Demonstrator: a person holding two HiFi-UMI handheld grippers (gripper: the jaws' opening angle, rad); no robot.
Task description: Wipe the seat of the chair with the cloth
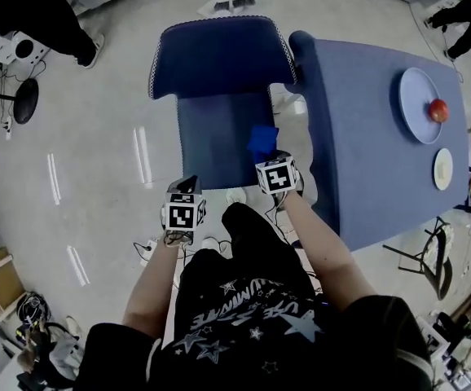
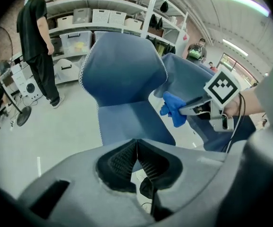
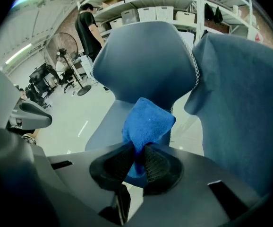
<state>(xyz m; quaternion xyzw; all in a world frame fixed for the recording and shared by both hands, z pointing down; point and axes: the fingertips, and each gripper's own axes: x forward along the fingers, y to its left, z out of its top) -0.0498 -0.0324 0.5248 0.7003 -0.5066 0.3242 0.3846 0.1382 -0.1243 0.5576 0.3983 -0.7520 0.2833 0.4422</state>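
A blue fabric chair (image 1: 219,80) faces me, its seat (image 1: 219,145) just ahead of both grippers. My right gripper (image 1: 270,160) is shut on a bright blue cloth (image 1: 261,141), which hangs above the seat's right front edge. The cloth (image 3: 147,123) bulges out past the closed pads in the right gripper view, with the chair back (image 3: 148,60) behind it. My left gripper (image 1: 185,187) hovers at the seat's front left corner, pads together with nothing between them. From the left gripper view the cloth (image 2: 173,109) and the chair seat (image 2: 132,124) show clearly.
A table under a blue cover (image 1: 382,129) stands right of the chair, carrying a blue plate (image 1: 419,108) with a red fruit (image 1: 438,110) and a small white plate (image 1: 442,169). A person in black (image 2: 38,41) stands by shelves with bins. A fan (image 3: 63,48) stands on the floor.
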